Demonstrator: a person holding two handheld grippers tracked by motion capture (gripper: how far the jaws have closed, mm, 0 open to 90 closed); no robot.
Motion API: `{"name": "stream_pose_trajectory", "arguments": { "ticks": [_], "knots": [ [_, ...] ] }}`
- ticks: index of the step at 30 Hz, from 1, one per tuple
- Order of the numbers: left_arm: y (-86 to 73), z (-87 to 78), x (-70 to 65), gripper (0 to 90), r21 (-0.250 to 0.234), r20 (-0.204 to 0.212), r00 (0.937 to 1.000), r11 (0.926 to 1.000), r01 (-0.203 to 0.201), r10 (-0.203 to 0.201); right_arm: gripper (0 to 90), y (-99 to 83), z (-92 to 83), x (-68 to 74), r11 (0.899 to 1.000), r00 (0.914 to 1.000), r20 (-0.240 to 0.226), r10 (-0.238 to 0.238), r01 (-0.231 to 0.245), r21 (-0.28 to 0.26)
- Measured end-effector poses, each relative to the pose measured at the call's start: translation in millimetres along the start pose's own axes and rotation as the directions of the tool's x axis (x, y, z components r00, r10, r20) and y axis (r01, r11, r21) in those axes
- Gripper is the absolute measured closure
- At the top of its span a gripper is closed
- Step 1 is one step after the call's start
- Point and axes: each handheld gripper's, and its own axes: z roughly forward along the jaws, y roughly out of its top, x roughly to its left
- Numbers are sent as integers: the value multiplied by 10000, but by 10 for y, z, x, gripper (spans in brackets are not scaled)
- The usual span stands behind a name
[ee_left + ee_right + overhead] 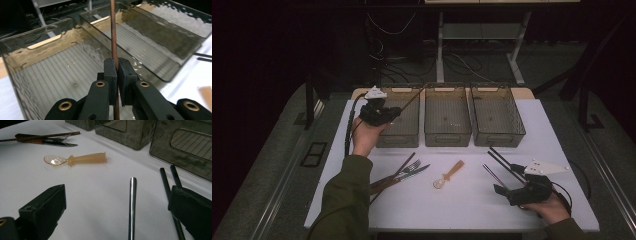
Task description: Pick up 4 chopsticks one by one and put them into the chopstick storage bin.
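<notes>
The left tongs (393, 113) are clamped tight on a brown chopstick (114, 37), holding it over the left bin (412, 131) of three smoked-plastic bins at the far side of the tabletop (462, 200), the stick slanting up past the bin's rim. The right tongs (502, 184) rest low near the front right, jaws wide apart and gripping nothing, with a metal chopstick (132, 205) lying between them and two black chopsticks (167, 185) just beside. A small orange spoon (449, 174) lies mid-tabletop, and a heap of cutlery (401, 175) sits to its left.

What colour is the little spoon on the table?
The spoon is pale orange with a clear bowl, best seen in the right gripper view.
</notes>
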Motion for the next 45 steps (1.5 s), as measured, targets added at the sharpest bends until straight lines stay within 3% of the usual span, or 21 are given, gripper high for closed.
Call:
{"name": "stream_pose_trajectory", "arguments": {
  "ticks": [3, 9, 16, 33, 36, 45],
  "knots": [
    [27, 44, 65, 847, 39, -185, 9998, 9999, 94, -94, 18, 0, -4, 0, 10000, 10000, -9, 19, -19, -11],
    [27, 170, 185, 847, 2, -504, 9963, 9976, 691, -690, 18, 1, -12, -5, 10000, 10000, -18, 11, -11, -45],
    [-60, 309, 282, 847, 346, -957, 9901, 9937, 1066, -1029, 18, -1, -17, -7, 10000, 10000, -32, 53, -53, -52],
    [-127, 436, 325, 844, 902, -1658, 9795, 9874, 1302, -1140, 18, -4, -18, -10, 10000, 10000, -44, 54, -54, -28],
    [-122, 436, 321, 805, 856, -1831, 9772, 9884, 1252, -1079, 18, -5, -18, -11, 10000, 10000, -43, 40, -40, -27],
    [-121, 412, 327, 737, 806, -1831, 9780, 9900, 1159, -996, 18, -4, -22, -13, 10000, 10000, -32, 48, -48, -42]
  ]
}}
